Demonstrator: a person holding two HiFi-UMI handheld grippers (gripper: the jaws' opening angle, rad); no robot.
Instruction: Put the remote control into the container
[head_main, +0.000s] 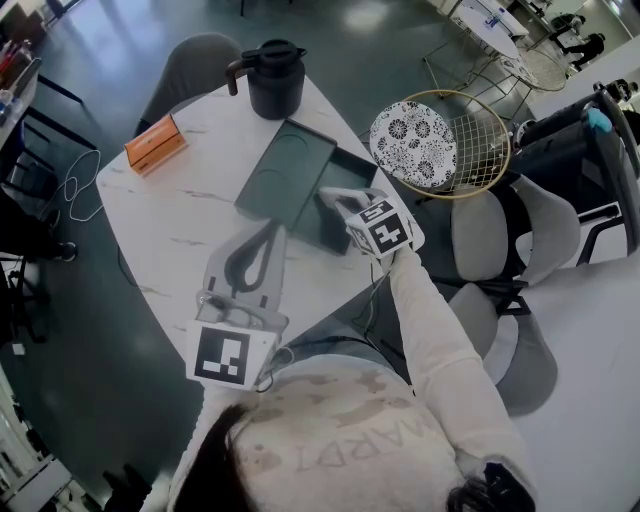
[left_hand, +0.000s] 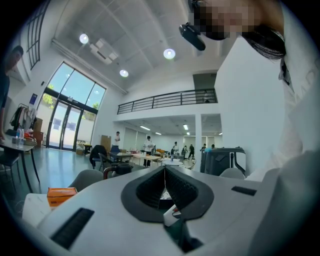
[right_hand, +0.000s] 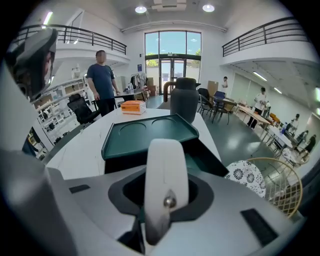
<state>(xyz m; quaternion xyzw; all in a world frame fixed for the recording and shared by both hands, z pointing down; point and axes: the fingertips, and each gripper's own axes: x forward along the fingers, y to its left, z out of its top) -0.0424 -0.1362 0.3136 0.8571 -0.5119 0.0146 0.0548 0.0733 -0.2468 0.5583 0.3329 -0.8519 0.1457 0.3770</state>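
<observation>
Right gripper view, centre of frame: white remote control (right_hand: 166, 170) standing up between the jaws of the right gripper (right_hand: 166, 200). Clamped at its lower end by the dark pads on either side, rounded top end reaching up past them toward the middle of the picture. Directly behind and below the remote control, the open dark green container (right_hand: 207, 161), its hollow showing to the right of the white body. Cannot tell whether the remote control's tip is inside the rim or above it.

Further up the frame, a dark green tray (right_hand: 150, 131) with two round recesses, touching the container's far side. Beyond it a black jug (right_hand: 185, 100) and an orange box (right_hand: 133, 106) on the white table (right_hand: 85, 145). At upper left, a person (right_hand: 102, 80) in a dark top, standing.

Head view: right gripper (head_main: 332, 200) at centre, tilted down over the container (head_main: 342, 172), just beside the tray (head_main: 285, 172). Left gripper (head_main: 272, 232) below and left of it, over the table's near part, apart from the container.

Left gripper view: left gripper (left_hand: 164, 169) with jaws pressed together tip to tip, nothing held between them.
</observation>
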